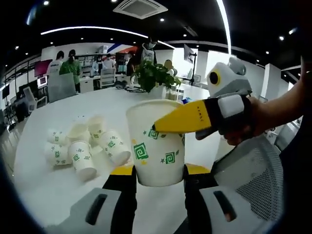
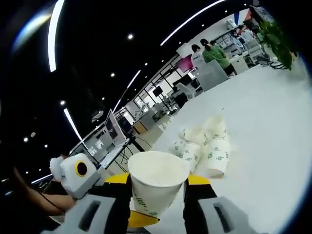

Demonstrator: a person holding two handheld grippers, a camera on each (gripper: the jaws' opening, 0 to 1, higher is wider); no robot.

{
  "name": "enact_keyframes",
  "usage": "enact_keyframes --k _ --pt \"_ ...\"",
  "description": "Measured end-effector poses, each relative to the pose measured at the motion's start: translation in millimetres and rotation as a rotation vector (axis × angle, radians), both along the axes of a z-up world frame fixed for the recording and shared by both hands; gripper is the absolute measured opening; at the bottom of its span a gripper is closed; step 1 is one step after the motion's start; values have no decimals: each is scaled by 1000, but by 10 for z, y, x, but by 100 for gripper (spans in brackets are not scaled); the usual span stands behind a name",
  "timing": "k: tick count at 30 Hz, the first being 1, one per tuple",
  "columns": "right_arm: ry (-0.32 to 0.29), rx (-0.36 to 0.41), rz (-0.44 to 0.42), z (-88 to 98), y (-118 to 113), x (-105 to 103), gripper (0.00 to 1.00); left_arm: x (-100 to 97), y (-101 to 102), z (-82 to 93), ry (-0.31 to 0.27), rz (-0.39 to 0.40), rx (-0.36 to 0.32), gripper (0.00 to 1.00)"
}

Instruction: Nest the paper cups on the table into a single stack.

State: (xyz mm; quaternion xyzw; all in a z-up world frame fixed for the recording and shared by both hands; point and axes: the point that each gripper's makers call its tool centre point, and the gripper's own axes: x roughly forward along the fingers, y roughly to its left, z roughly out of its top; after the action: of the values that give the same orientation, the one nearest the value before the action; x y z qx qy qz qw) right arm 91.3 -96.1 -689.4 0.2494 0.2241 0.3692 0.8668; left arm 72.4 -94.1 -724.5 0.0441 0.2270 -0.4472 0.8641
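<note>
A white paper cup (image 1: 157,146) with green swirls stands upright between my left gripper's (image 1: 158,171) jaws, which are shut on its lower part. My right gripper (image 1: 168,122) reaches in from the right, held by a hand, one yellow finger (image 1: 187,118) lying across the cup's wall just under the rim. In the right gripper view the same cup (image 2: 157,180) sits mouth up between the jaws of my right gripper (image 2: 158,184), which touch its sides. The left gripper (image 2: 78,178) shows at the lower left. A pile of several more cups (image 1: 85,146) (image 2: 207,144) lies tumbled on the white table (image 1: 44,187).
A potted plant (image 1: 153,75) stands on the table's far side. A grey mesh chair back (image 1: 256,178) is close on the right. People stand by desks (image 1: 68,68) at the back of the office. Bare tabletop (image 2: 273,146) spreads around the pile.
</note>
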Motion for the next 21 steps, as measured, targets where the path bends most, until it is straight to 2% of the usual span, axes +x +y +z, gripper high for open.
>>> enact_keyframes --k 7,13,21 --pt "-51 -75 -6 -3 -32 17 40 6 26 -43 6 -10 34 34" --pt "-82 -143 2 -56 -103 35 40 40 129 -125 34 -4 49 37" --pt "-97 -163 -6 -85 -157 46 39 80 225 -141 40 16 54 37"
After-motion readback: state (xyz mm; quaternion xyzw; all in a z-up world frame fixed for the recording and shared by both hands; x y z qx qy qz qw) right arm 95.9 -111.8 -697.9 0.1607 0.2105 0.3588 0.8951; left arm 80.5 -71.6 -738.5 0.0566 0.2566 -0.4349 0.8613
